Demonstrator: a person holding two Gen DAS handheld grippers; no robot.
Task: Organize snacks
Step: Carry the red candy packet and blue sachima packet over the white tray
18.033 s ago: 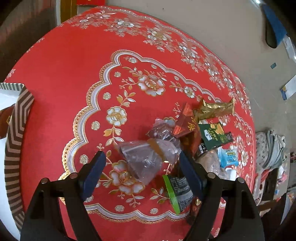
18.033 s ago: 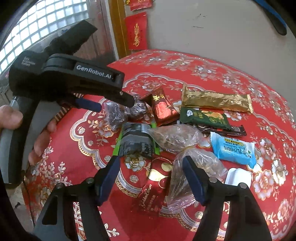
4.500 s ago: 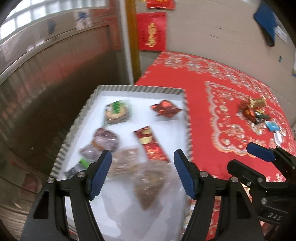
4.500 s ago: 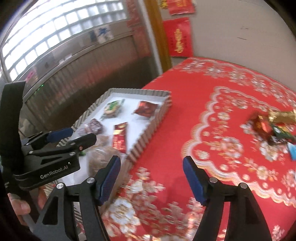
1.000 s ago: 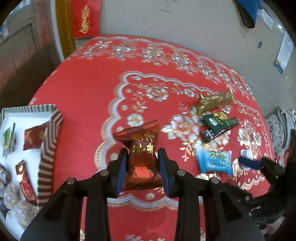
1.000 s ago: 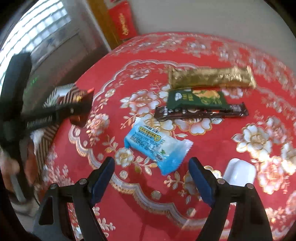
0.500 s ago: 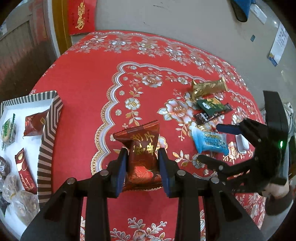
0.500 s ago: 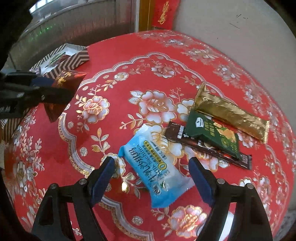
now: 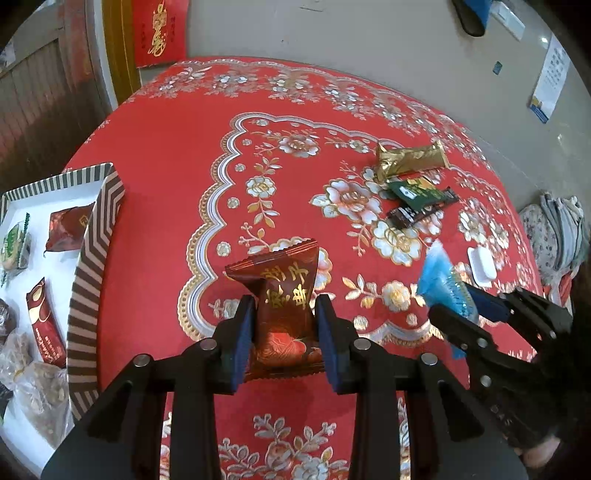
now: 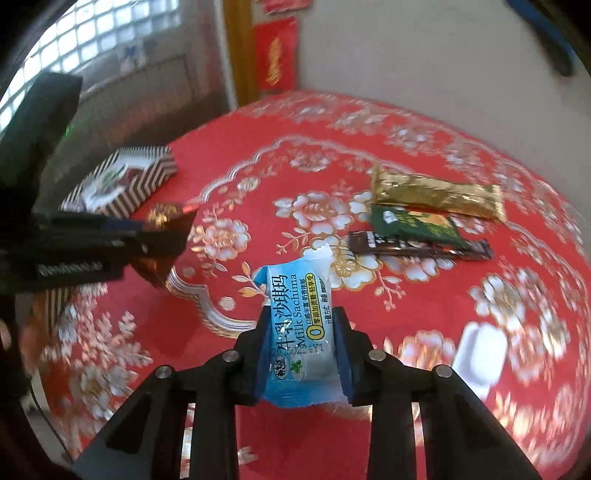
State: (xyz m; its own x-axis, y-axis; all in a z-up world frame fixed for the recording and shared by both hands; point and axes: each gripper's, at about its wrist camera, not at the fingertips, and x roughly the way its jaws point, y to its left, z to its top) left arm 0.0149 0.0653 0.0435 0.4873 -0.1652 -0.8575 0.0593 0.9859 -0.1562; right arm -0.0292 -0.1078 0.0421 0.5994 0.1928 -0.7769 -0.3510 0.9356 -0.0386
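The left gripper [image 9: 284,328] holds a dark red snack pack [image 9: 286,295] with gold writing. Its two blue pads squeeze the pack from both sides, and the pack sticks up above the red tablecloth [image 9: 166,166].

The right gripper [image 10: 301,350] has a light blue snack pack [image 10: 301,321] between its pads. Its jaws are closing on the pack, and the pads press on its sides. The pack is lifted off the cloth.

The left camera shows the striped tray [image 9: 92,258] up close at the left edge. Inside it you can see a red pack [image 9: 68,227], a green and white pack [image 9: 14,245], a long red bar [image 9: 46,328] and clear bags of brown treats [image 9: 37,387]. The right camera shows the same tray far off and small, and what is in it looks blurry there.

The right camera lets you read the words "Milk Sachima" on the blue pack. In the left camera that pack is only a blurry blue shape at the right side.

Both cameras show three snacks lying together on the cloth: a gold bar [image 9: 410,160], a dark green pack [image 9: 415,190] and a thin brown stick [image 9: 417,210]. A small white thing [image 9: 482,264] lies near them.

Only the left camera shows a pile of folded cloth [image 9: 557,232] past the table edge on the right. Only the right camera shows a bright window [image 10: 92,33] at the top left.
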